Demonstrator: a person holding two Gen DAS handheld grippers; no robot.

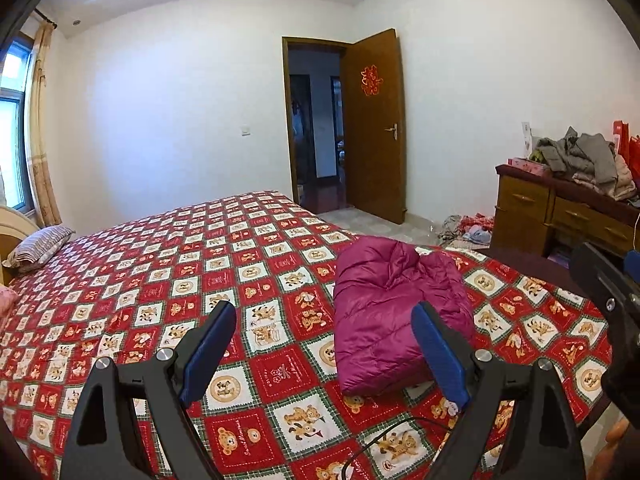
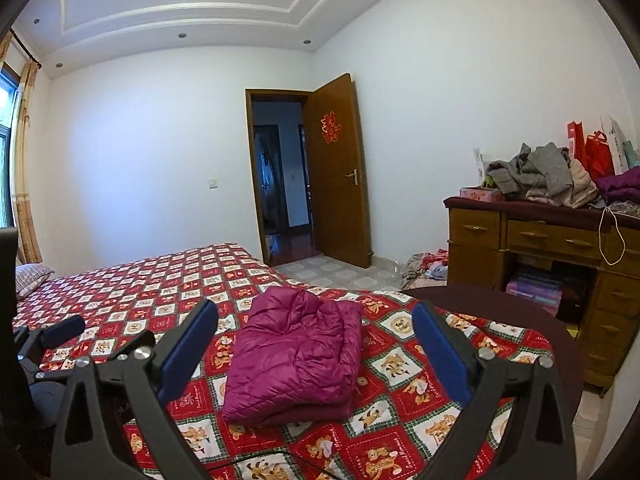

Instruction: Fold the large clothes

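Observation:
A magenta puffer jacket [image 1: 392, 312] lies folded into a compact bundle on the red bear-patterned bedspread [image 1: 200, 272]. It also shows in the right wrist view [image 2: 296, 352], near the bed's foot end. My left gripper [image 1: 324, 332] is open and empty, held above the bed to the left of the jacket. My right gripper [image 2: 316, 344] is open and empty, held back from the jacket and facing it. The right gripper's body shows at the right edge of the left wrist view [image 1: 608, 292]. The left gripper shows at the left edge of the right wrist view [image 2: 44, 344].
A wooden dresser [image 2: 540, 248] stands at the right with a pile of grey and beige clothes [image 2: 540, 180] and red bags on top. Clothes lie on the floor [image 2: 428, 266] beside it. A brown door [image 2: 340, 172] stands open. A striped pillow [image 1: 40, 246] lies at the bed's head.

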